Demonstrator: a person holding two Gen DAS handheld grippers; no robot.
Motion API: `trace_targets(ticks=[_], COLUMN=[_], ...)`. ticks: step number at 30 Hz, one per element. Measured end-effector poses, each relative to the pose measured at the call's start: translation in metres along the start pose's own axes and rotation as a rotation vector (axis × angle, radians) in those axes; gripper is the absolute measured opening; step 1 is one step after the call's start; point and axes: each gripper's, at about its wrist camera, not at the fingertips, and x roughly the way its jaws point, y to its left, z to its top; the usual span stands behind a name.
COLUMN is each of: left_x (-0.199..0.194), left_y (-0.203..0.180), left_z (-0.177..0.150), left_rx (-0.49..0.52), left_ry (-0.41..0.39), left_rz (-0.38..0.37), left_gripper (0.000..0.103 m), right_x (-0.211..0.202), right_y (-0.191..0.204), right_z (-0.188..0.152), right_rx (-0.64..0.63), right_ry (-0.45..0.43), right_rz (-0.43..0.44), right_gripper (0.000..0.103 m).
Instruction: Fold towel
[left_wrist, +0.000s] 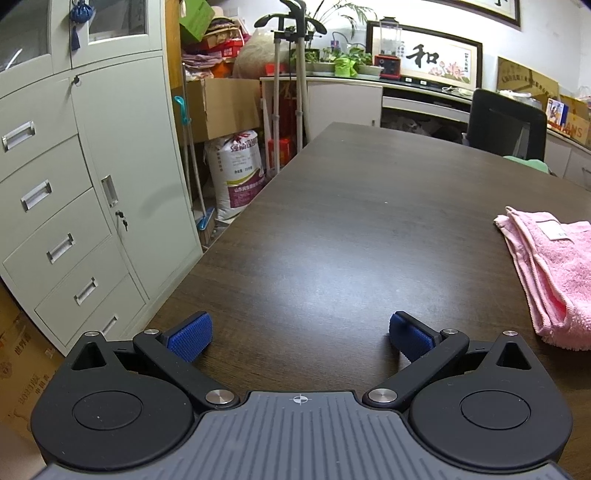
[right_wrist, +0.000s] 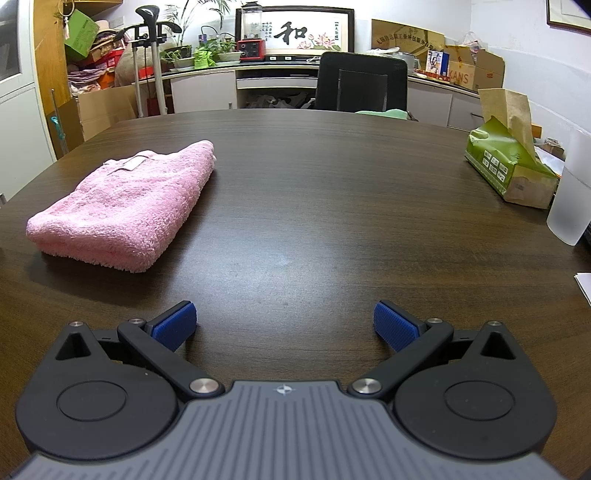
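A broad dark wood-grain bench (right_wrist: 332, 177) is seen filling both views. On it, a pink terry towel (right_wrist: 122, 206), folded into a thick rectangle with a pale label on top, is laid left of centre in the right wrist view and at the right edge in the left wrist view (left_wrist: 554, 273). A green tissue pack (right_wrist: 511, 162) is set at the far right. Both the left claw (left_wrist: 300, 334) and the right claw (right_wrist: 285, 325) are spread wide with nothing held, near the bench's near edge, well apart from the towel.
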Motion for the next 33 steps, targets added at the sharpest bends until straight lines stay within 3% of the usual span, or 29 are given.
trace_targets(ticks=[15,33], left_x=[0.002,-0.001], left_y=[-0.001,-0.003], left_z=[0.002,-0.001], left_rx=[-0.003,-0.011], left_ry=[0.002,0.001], left_rz=[0.005,0.016], left_gripper=[0.103,0.103], right_x=[-0.004,-0.004], right_y=[-0.072,-0.088], right_z=[-0.004,-0.006], right_rx=[0.106,0.093], right_ry=[-0.005,-0.01], right_rz=[-0.143,-0.129], right_gripper=[0.103,0.103])
